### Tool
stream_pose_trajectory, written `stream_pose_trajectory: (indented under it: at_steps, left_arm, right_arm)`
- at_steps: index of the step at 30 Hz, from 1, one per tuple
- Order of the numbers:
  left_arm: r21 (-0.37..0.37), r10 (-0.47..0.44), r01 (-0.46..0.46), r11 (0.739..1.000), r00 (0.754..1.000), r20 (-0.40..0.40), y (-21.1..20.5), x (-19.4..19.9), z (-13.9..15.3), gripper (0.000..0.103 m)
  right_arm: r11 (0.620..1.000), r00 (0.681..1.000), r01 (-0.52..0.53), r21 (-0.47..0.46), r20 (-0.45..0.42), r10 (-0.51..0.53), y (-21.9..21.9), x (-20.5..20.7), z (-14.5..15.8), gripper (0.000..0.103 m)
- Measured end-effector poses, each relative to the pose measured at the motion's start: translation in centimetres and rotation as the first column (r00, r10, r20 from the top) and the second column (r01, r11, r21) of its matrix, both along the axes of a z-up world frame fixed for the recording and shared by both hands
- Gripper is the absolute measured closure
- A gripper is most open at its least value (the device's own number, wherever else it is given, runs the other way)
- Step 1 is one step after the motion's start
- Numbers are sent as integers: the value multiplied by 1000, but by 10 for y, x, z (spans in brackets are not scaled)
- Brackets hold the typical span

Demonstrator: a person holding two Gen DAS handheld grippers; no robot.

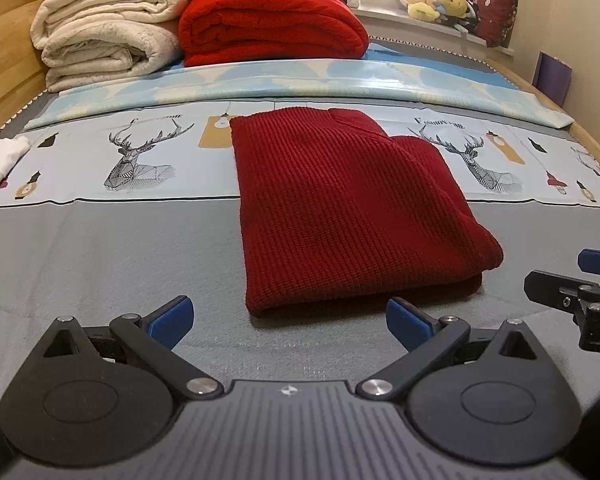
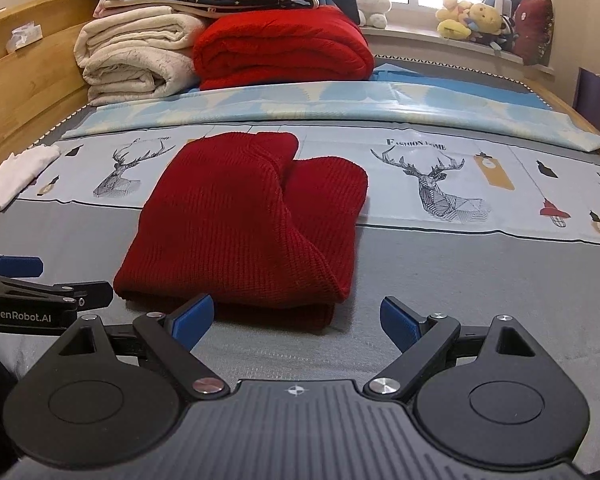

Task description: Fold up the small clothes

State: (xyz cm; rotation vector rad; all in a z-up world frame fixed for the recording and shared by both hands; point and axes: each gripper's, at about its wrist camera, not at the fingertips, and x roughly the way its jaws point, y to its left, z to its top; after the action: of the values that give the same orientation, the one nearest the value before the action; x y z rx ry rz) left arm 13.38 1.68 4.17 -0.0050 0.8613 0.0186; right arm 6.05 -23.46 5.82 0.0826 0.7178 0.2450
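With both jaws spread empty, the folded red sweater [image 1: 340, 208] at twelve o'clock is best being gripped squarely at its near fold.
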Motion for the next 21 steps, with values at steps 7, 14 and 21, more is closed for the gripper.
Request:
stream_pose_trajectory:
  at_steps: [7, 14, 21]
  left_arm:
    - [-3, 1, -1, 1000, 1000, -1, 1, 0, 0, 0]
    - [-5, 0, 0, 1000, 1000, -2, 1, 1, 1, 0]
    - [-11, 2, -2, 1000, 1000, -10, -1, 2, 0, 0]
  right_arm:
    - [1000, 1000, -7, -5, 8, 7, 3, -1, 2, 12]
    - [1000, 1000, -11, -11, 12, 11, 6, -1, 2, 12]
    - [1000, 1000, -14, -14, 10, 14, 7, -1, 2, 12]
